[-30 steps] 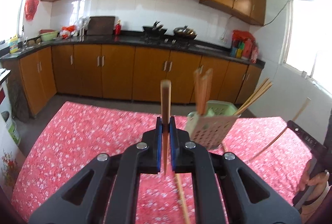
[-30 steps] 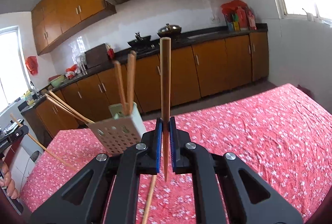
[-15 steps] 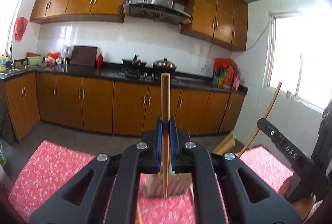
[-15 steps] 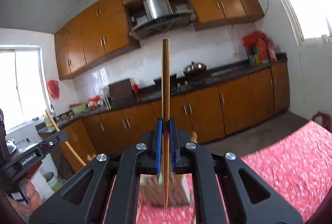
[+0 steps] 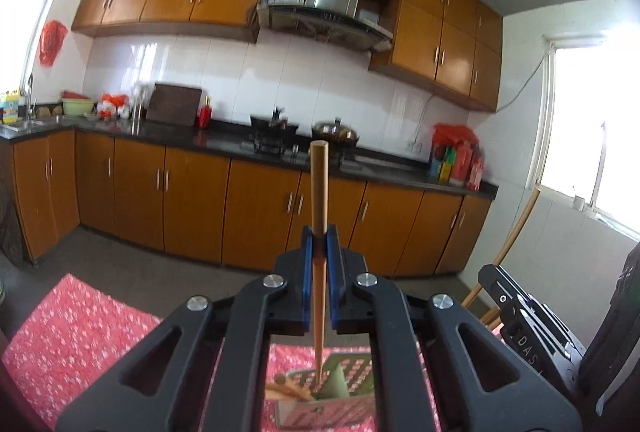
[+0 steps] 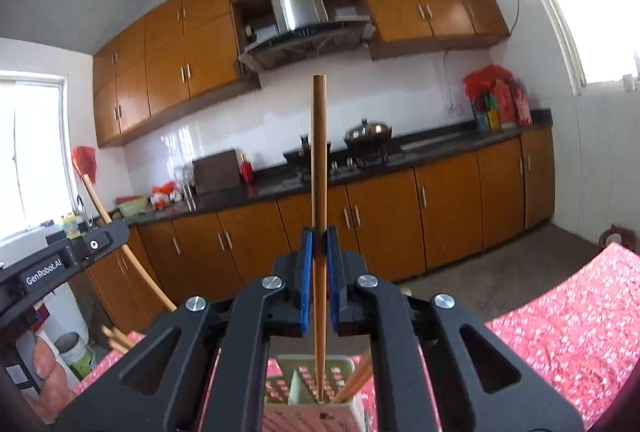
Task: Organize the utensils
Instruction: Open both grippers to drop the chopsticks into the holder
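My left gripper is shut on a wooden chopstick held upright, its thin tip down inside the pale green perforated utensil holder right below. My right gripper is shut on another chopstick, also upright, its tip inside the same holder. Other chopsticks lean inside the holder. The right gripper shows at the right of the left wrist view, and the left gripper at the left of the right wrist view.
The holder stands on a table with a red floral cloth. More chopsticks lie at the cloth's left edge. Orange kitchen cabinets, a dark counter and a stove with pans stand behind.
Both grippers rose above the holder and tilted up, then lowered. Both chopstick tips now sit in the holder, which has dropped to the bottom of both views.
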`<state>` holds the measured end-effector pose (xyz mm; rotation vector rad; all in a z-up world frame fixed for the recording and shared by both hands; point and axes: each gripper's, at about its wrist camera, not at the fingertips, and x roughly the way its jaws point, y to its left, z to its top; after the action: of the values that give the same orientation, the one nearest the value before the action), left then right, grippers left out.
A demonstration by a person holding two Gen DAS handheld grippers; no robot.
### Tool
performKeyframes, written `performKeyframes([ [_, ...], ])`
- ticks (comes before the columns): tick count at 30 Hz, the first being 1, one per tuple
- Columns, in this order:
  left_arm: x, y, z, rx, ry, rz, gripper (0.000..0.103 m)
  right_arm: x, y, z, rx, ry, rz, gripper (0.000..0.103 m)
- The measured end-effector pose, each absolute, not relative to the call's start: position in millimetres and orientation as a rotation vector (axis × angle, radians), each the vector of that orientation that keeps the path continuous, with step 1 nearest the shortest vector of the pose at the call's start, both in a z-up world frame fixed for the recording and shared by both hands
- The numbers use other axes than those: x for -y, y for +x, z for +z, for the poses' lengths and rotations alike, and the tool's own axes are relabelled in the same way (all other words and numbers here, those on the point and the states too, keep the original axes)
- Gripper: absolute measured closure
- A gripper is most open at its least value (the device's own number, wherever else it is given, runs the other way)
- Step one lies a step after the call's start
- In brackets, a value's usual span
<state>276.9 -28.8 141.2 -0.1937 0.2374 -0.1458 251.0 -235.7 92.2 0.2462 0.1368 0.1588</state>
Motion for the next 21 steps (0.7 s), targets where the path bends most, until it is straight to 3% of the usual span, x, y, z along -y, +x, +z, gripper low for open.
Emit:
performKeyframes([
  [4, 24, 283, 128, -0.281, -0.192, -0.141, 0.093, 235, 248, 84, -0.175, 0.245, 0.166, 0.092],
  [7, 17, 278, 128, -0.278, -0.191, -0.128, 0.092, 238, 241, 89, -0.168, 0.251, 0.163, 0.073],
  [16, -15, 234, 134, -0.276, -0.187, -0.068, 0.085, 252, 197, 102, -0.159, 0.220, 0.136, 0.070],
  [21, -37, 203, 112, -0.329, -0.154, -0.019, 0.084, 265, 173, 79, -0.252, 0.210, 0.103, 0.067],
])
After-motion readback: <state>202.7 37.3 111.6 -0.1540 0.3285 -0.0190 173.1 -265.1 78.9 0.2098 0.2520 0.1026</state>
